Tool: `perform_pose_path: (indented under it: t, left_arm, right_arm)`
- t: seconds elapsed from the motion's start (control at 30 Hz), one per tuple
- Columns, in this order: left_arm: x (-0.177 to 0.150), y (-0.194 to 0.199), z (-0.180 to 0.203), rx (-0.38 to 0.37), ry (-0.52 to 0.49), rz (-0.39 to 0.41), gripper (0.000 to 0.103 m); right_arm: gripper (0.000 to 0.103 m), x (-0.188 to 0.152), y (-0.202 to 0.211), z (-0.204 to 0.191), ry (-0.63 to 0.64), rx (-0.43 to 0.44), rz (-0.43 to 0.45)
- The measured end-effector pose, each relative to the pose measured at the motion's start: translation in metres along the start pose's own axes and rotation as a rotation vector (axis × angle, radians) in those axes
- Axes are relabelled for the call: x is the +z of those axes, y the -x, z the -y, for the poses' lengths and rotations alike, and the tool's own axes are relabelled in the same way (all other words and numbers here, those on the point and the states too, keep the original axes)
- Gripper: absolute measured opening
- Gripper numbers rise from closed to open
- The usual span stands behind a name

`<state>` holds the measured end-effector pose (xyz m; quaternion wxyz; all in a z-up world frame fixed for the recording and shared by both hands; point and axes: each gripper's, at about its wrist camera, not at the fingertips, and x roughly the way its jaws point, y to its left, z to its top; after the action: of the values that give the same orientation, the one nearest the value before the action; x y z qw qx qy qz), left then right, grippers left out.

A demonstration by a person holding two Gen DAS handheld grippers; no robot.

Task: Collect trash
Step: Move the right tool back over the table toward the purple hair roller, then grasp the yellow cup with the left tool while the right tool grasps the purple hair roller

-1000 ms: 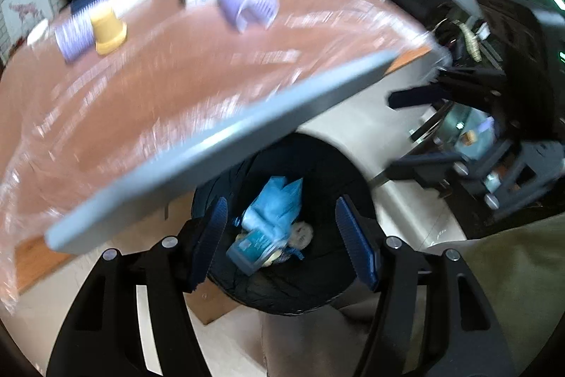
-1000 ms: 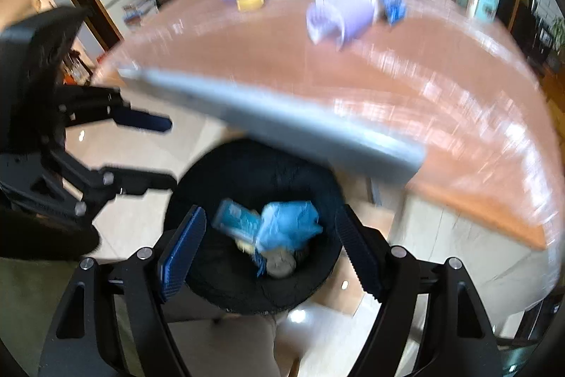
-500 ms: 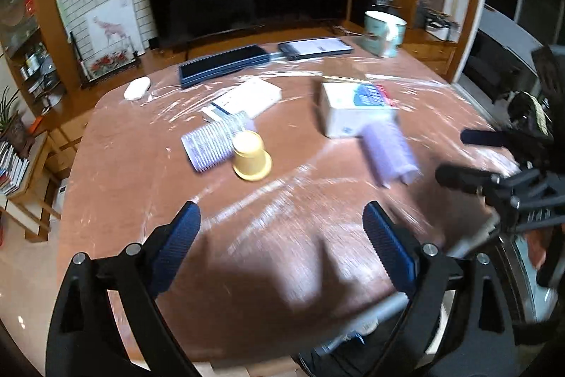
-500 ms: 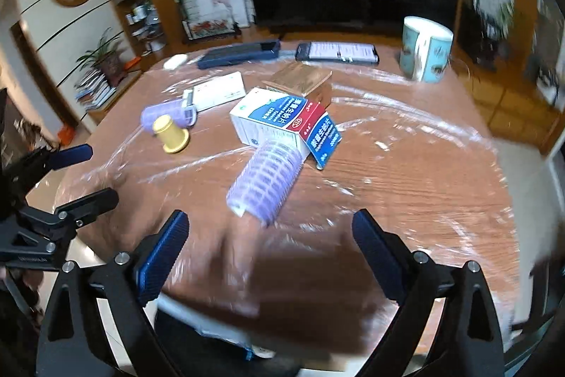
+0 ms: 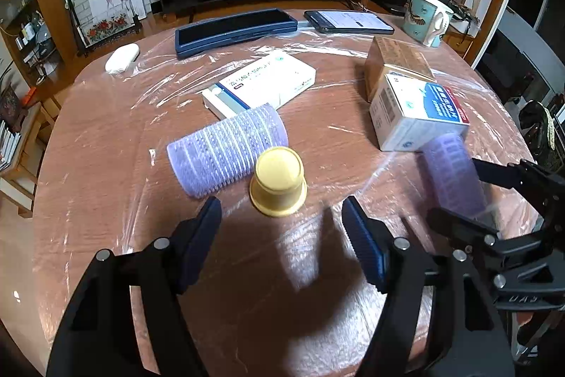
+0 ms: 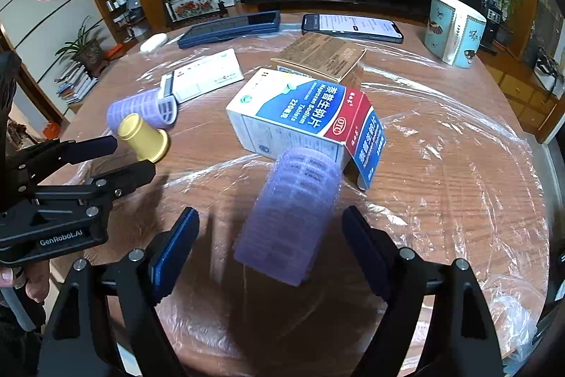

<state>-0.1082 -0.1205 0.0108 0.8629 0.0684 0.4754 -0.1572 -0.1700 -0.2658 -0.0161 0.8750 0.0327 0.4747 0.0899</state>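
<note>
My left gripper [image 5: 281, 221] is open and empty just in front of a small yellow cap [image 5: 278, 181], which stands beside a purple hair roller [image 5: 226, 149]. My right gripper [image 6: 270, 235] is open, with a second purple roller [image 6: 293, 204] lying between its fingers, not gripped. That roller leans against an open white, blue and red medicine box [image 6: 307, 119]. A flat white medicine box [image 5: 261, 83] and a brown carton [image 5: 395, 62] lie further back. The left gripper also shows in the right wrist view [image 6: 116, 158].
The round wooden table [image 5: 106, 143] is covered in clear plastic film. At the far side lie a dark blue case [image 5: 235, 30], a phone [image 5: 348, 22], a white object [image 5: 123, 58] and a blue-and-white mug [image 6: 453, 30]. A TV stands behind.
Both grippers have swung up from over the black trash bin below the table edge to the tabletop, then moved closer to the cap and the roller. Both stay open.
</note>
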Motion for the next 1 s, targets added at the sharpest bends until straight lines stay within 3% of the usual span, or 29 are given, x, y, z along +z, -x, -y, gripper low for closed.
perform_pose_path:
  t: [0.1, 0.13, 0.23, 0.33, 0.37, 0.4, 1.0]
  left_arm:
    - [0.004, -0.003, 0.0, -0.008, -0.007, 0.001, 0.07]
    - [0.006, -0.004, 0.0, -0.012, -0.011, 0.003, 0.063]
    - [0.009, -0.009, 0.001, -0.03, -0.016, -0.014, 0.052]
    - [0.01, -0.012, 0.002, -0.042, -0.024, -0.018, 0.036]
    - [0.01, -0.011, 0.002, -0.057, -0.022, -0.017, 0.035]
    - [0.01, -0.01, 0.002, -0.07, -0.016, -0.014, 0.035]
    - [-0.012, 0.034, 0.011, -0.125, -0.032, 0.043, 0.035]
  right_arm:
    - [0.077, 0.001, -0.005, 0.0, -0.01, 0.003, -0.01]
    - [0.075, 0.001, -0.006, 0.0, -0.013, 0.006, -0.013]
    - [0.071, 0.0, -0.006, 0.002, -0.024, 0.008, -0.011]
    - [0.053, 0.001, -0.005, 0.005, -0.032, 0.019, -0.006]
    - [0.045, 0.001, -0.005, 0.007, -0.037, 0.028, -0.007]
    - [0.044, 0.0, -0.004, 0.008, -0.04, 0.033, -0.005]
    - [0.043, -0.019, 0.045, 0.021, -0.062, 0.172, 0.041]
